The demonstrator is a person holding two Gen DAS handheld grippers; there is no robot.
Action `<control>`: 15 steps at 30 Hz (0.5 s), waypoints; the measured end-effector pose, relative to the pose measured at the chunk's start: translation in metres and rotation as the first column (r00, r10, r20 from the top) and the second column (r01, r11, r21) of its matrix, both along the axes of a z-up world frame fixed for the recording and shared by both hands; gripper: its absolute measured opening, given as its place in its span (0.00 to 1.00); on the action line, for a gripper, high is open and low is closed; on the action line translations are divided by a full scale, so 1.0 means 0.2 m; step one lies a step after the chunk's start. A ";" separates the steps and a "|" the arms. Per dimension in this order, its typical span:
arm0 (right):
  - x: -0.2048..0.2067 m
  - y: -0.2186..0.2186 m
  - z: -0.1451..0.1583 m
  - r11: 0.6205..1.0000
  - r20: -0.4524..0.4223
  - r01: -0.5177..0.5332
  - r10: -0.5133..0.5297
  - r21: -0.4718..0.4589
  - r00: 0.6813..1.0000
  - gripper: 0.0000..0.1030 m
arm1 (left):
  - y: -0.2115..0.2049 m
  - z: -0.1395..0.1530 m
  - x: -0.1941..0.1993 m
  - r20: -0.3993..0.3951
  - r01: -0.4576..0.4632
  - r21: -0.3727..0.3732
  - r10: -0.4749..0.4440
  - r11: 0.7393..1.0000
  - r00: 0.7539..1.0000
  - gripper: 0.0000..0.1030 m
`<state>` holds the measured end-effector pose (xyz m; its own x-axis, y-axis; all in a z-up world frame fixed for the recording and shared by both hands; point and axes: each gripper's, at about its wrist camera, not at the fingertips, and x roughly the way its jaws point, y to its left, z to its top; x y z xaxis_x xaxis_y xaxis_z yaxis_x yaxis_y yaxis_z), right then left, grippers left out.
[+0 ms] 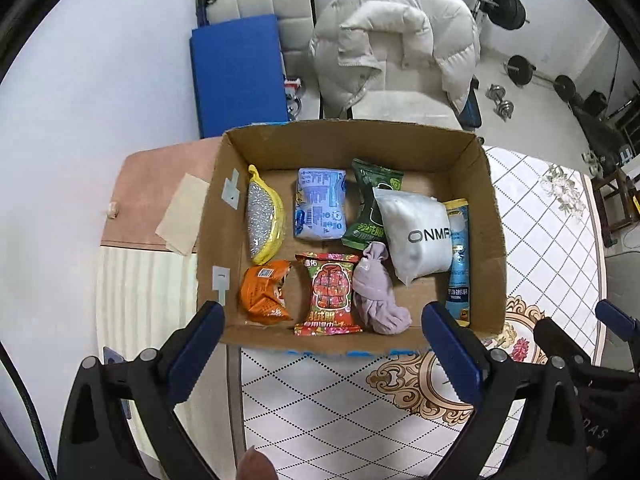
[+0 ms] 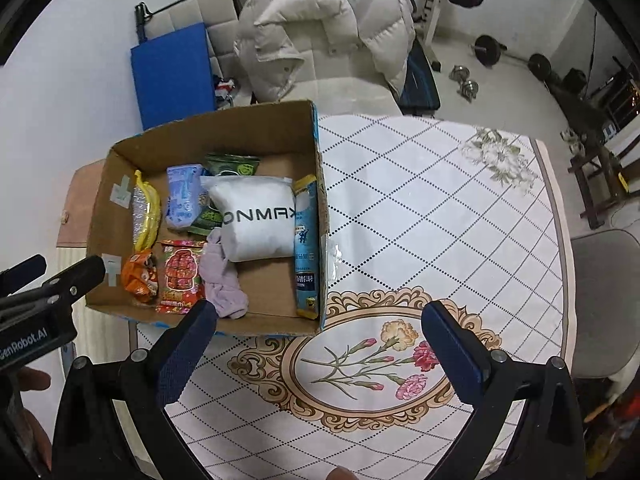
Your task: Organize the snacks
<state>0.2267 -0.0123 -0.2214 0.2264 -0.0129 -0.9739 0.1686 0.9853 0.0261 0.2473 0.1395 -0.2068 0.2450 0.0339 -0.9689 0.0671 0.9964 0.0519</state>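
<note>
An open cardboard box (image 1: 488, 216) (image 2: 308, 128) stands on the table and holds several packs. Inside lie a yellow-edged silver pack (image 1: 264, 220), a pale blue pack (image 1: 320, 210), a green pack (image 1: 370, 208), a white pouch (image 1: 416, 232) (image 2: 256, 220), a tall blue packet (image 1: 458, 256) (image 2: 306, 248), an orange pack (image 1: 264, 292), a red pack (image 1: 330, 294) (image 2: 180, 276) and a lilac cloth bundle (image 1: 376, 296) (image 2: 224, 284). My left gripper (image 1: 324, 344) hangs open above the box's near edge, nothing between its fingers. My right gripper (image 2: 316, 340) stands open over the tablecloth, to the right of the box, also empty.
The table (image 2: 440, 220) wears a white diamond-pattern cloth with a flower medallion (image 2: 360, 364). Behind it stand a chair with a white puffer jacket (image 1: 392, 40), a blue mat (image 1: 236, 76) and gym weights (image 1: 504, 8). A grey chair (image 2: 604, 304) is at the right.
</note>
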 end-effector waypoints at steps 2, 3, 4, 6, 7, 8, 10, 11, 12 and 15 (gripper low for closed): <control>-0.03 0.00 0.03 1.000 0.014 0.002 -0.002 -0.013 1.000 1.00 | 0.00 0.02 -0.03 0.009 0.000 -0.002 0.000 1.000 1.000 0.98; -0.03 0.00 0.04 1.000 0.018 0.005 -0.005 -0.021 1.000 1.00 | -0.01 0.02 -0.04 0.012 0.002 -0.001 -0.002 1.000 1.000 0.98; -0.04 0.00 0.05 1.000 0.022 0.005 -0.005 -0.030 1.000 1.00 | -0.01 0.03 -0.06 0.016 0.004 0.002 -0.004 1.000 1.000 0.98; -0.06 0.00 0.08 0.999 0.028 0.007 -0.006 -0.039 1.000 1.00 | -0.01 0.06 -0.08 0.026 0.004 -0.003 -0.004 1.000 1.000 0.98; -0.08 -0.01 0.10 0.999 0.030 0.006 -0.005 -0.038 1.000 1.00 | -0.02 0.08 -0.09 0.033 0.006 -0.007 -0.006 1.000 0.999 0.98; -0.09 -0.01 0.12 0.999 0.036 0.004 -0.002 -0.039 0.999 1.00 | -0.02 0.10 -0.10 0.039 0.007 -0.009 -0.007 1.000 0.999 0.98; -0.11 -0.02 0.17 0.999 0.051 0.001 0.001 -0.044 0.999 1.00 | -0.03 0.18 -0.14 0.069 0.011 -0.018 -0.010 1.000 0.998 0.98; -0.13 -0.02 0.22 0.999 0.064 -0.003 0.006 -0.046 0.998 1.00 | -0.04 0.22 -0.16 0.090 0.014 -0.020 -0.012 1.000 0.996 0.98; -0.16 -0.03 0.28 0.999 0.084 -0.008 0.011 -0.043 0.996 1.00 | -0.05 0.27 -0.19 0.108 0.018 -0.020 -0.016 1.000 0.994 0.98; -0.23 -0.02 0.43 0.998 0.131 -0.026 0.032 -0.051 0.991 1.00 | -0.06 0.40 -0.26 0.157 0.018 -0.023 -0.014 1.000 0.987 0.98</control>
